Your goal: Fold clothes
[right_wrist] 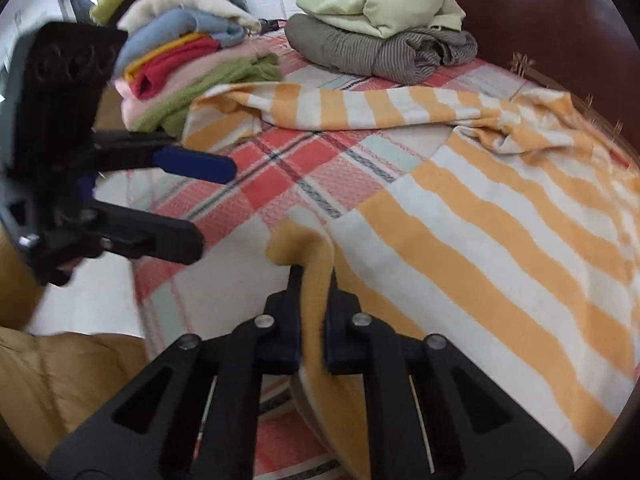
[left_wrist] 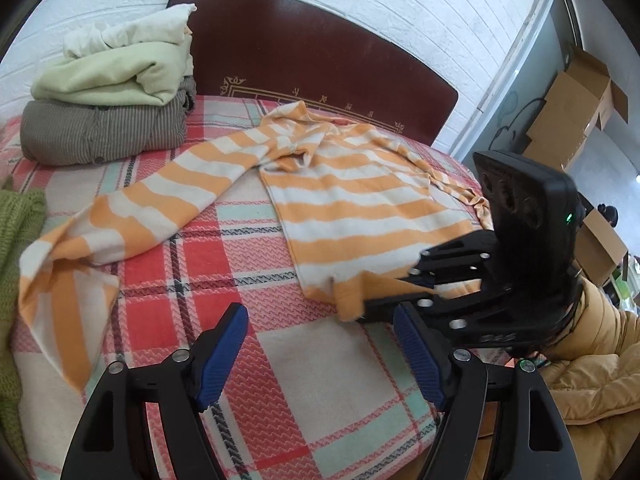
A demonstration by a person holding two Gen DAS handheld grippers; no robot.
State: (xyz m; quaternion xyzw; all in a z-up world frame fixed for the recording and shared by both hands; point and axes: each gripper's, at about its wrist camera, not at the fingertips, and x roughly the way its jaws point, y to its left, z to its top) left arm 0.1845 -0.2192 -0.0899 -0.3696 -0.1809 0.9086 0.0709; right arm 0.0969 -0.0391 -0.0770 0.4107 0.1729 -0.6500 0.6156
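The orange-and-white striped sweater (left_wrist: pixel 360 200) lies spread flat on the bed (left_wrist: pixel 256 264), body toward the dark headboard (left_wrist: pixel 320 52), one long sleeve (left_wrist: pixel 132 216) trailing out across the plaid blanket, its cuff end rumpled near the bed's edge. It is not yet folded; no part of it is turned over on itself apart from wrinkles at the collar.

The right claw (right_wrist: pixel 310 312) is pinched tight on the near bottom corner of the hem (right_wrist: pixel 304 248), orange cloth bunched up between its pads. The left claw (left_wrist: pixel 320 352) hangs with its jaws well apart over bare blanket, just beside that corner, gripping nothing.

By my reading this garment's fold is only starting: hem gripped, sleeves and body still to bring in.

Further out, finished work: a folded pile of pale green and grey striped clothes (left_wrist: pixel 108 96) by the headboard, and a second coloured stack (right_wrist: pixel 188 60) at the bed's side.
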